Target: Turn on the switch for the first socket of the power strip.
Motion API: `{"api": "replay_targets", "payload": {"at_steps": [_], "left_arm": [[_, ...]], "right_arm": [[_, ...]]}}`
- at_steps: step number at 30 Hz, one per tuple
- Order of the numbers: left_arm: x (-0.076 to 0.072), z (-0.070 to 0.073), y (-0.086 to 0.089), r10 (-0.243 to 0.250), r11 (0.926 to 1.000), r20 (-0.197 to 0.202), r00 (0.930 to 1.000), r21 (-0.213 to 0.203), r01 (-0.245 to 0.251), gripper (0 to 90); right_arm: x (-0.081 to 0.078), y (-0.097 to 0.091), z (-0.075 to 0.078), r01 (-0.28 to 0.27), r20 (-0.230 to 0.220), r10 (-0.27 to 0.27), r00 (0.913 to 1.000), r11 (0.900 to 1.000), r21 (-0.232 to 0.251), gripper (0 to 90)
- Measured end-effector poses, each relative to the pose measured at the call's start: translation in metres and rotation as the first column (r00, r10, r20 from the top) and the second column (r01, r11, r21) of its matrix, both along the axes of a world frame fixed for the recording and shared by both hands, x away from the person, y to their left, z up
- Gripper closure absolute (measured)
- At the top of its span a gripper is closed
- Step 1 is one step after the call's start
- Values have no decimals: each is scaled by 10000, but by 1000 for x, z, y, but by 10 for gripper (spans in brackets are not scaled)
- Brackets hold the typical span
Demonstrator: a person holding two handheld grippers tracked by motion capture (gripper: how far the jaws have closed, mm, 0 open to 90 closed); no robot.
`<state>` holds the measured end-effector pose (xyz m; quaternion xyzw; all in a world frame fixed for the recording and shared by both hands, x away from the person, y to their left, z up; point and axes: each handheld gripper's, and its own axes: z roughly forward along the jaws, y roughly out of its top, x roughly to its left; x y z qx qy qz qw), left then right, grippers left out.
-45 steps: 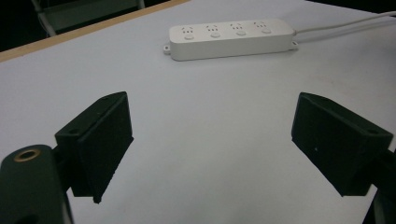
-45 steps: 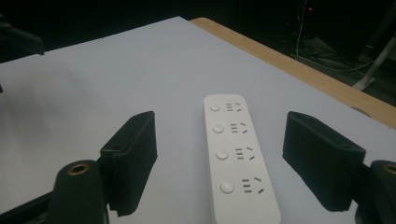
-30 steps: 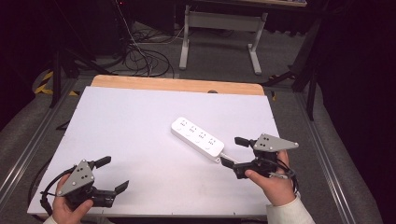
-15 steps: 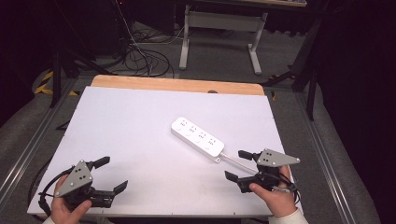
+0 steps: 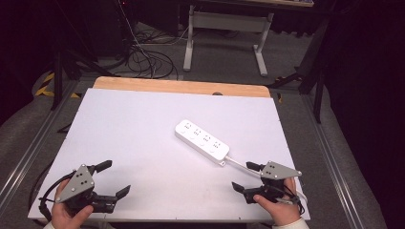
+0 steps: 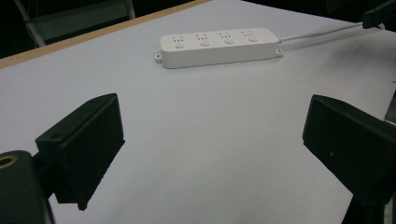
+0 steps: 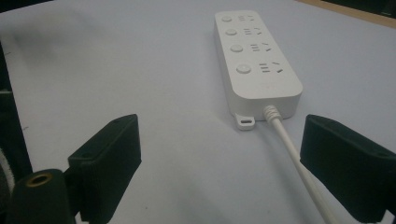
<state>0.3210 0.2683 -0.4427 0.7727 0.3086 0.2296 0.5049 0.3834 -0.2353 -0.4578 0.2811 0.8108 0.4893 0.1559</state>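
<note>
Back toward the near edge of the table (image 5: pixel 143 124) has come the right gripper (image 5: pixel 246 177) — a second ago it hovered closer to the power strip (image 5: pixel 201 139), now it sits near the near right corner, jaws apart and holding nothing. Its own view shows the strip's white cord (image 7: pixel 292 151) running down between the jaws, untouched. Near the near left corner the left gripper (image 5: pixel 113 179) has stayed put — jaws wide, empty. Diagonally, right of the table's middle, lies the power strip.
</note>
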Motion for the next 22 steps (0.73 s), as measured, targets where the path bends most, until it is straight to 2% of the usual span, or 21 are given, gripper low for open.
{"api": "replay_targets", "payload": {"at_steps": [6,10,15,18,22], "left_arm": [[1,-3,2,-104,9990,-206,9997,-443,95,62],[1,-4,2,-35,9994,-152,9999,-346,29,67],[0,-4,1,131,9995,175,9998,268,-136,68],[0,-5,0,115,9996,166,9998,261,-120,66],[1,-6,0,62,9998,74,10000,171,-64,64]], "right_arm": [[-1,-5,-12,130,-125,-130,9998,9999,47,163],[1,-5,-19,132,-159,-137,9998,9994,-309,165],[3,-4,-25,326,-265,-338,9991,9985,-437,168],[3,-3,-25,265,-327,-275,9991,9991,-316,169],[2,-4,-23,302,-95,-304,9995,9993,-203,170]]}}
